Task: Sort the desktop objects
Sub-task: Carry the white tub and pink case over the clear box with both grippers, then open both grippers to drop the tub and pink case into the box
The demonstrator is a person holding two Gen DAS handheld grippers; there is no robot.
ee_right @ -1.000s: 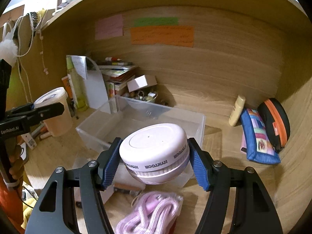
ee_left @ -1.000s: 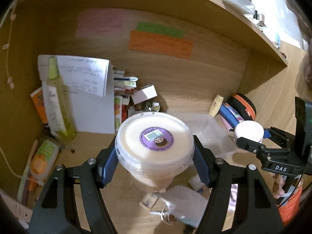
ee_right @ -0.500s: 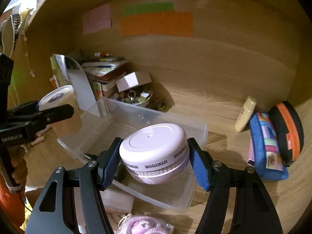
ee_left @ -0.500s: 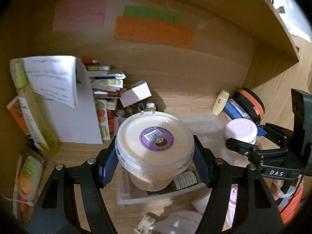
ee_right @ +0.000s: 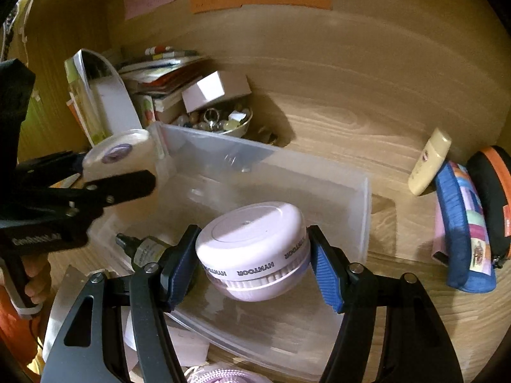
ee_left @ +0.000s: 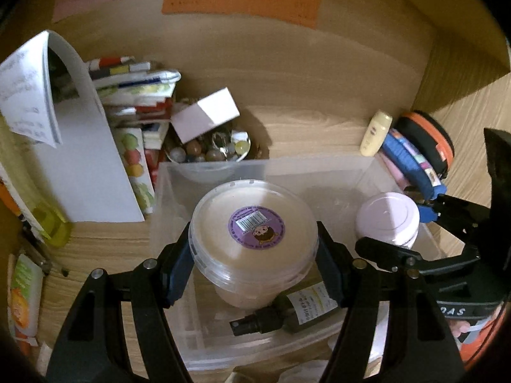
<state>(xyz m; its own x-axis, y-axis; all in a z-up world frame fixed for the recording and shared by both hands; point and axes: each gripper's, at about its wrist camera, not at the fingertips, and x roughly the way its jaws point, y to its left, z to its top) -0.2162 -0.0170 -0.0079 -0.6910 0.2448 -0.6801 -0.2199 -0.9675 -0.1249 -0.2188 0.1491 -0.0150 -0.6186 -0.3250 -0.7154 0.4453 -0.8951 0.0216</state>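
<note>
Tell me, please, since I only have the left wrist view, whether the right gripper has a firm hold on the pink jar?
Observer: Yes. In the right wrist view, both blue pads of the right gripper press the sides of the pink jar, which is held over the clear bin.
Operator: Is there any lettering on it?
Observer: HYNTOOR is printed around its side.
Operator: Is anything lying in front of the bin?
Observer: A pink cord lies just before its near edge.

Beneath both sets of fingers the clear bin (ee_right: 364,191) lies open; a dark spray bottle (ee_left: 284,317) occupies its near-left floor, bare floor stretches ahead.
</note>
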